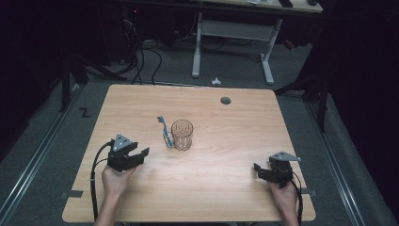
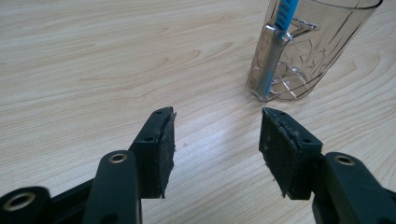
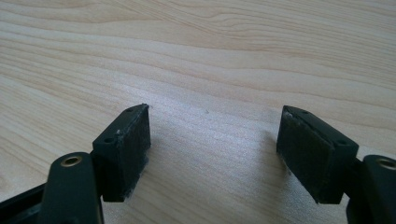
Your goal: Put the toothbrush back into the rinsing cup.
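I see a clear, faceted plastic tumbler (image 1: 182,134) standing upright near the middle of the pale wooden table (image 1: 226,188). A blue and white toothbrush (image 1: 165,132) lies flat on the wood just left of the tumbler, its handle end reaching the tumbler's base. My left gripper (image 1: 141,153) rests on the table to the lower left of the tumbler, near it, jaws spread wide with nothing between them. My right gripper (image 1: 257,168) sits well to the lower right of the tumbler, its jaws likewise wide apart over bare wood.
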`<state>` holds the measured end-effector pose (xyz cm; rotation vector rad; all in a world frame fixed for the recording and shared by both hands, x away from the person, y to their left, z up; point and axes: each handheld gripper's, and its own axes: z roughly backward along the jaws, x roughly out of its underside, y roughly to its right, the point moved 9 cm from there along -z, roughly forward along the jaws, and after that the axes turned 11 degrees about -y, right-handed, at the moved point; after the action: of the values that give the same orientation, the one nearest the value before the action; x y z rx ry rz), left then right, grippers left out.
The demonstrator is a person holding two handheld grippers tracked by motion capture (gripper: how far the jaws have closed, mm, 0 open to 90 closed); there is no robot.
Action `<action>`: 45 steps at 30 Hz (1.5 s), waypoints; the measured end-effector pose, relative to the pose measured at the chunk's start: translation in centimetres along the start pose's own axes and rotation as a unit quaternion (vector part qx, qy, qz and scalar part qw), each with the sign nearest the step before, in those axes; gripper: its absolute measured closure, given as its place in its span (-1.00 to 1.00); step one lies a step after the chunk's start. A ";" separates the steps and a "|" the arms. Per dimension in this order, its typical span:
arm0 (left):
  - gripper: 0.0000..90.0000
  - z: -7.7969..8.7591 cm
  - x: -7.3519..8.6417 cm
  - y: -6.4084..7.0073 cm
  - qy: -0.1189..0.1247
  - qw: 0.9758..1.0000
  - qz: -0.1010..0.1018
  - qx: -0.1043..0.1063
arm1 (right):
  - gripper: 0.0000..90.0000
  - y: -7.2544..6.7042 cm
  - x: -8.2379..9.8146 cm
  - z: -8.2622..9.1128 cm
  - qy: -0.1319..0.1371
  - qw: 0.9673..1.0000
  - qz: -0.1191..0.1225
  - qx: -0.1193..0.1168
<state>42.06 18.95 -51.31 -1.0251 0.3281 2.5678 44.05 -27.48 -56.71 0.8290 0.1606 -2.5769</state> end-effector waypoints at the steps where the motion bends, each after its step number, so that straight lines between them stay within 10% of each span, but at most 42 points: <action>1: 0.02 -0.1 0.1 0.0 -0.001 1.000 0.001 -0.001 | -0.42 0.0 0.0 0.0 0.000 1.000 0.000 0.000; 45: 0.02 -2.5 3.6 0.0 -0.036 0.999 0.019 -0.020 | -0.42 0.0 0.0 0.0 0.000 1.000 0.000 0.000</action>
<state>41.19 19.01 -55.56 -0.9470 0.2796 2.6472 44.05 -27.47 -56.71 0.8290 0.1607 -2.5774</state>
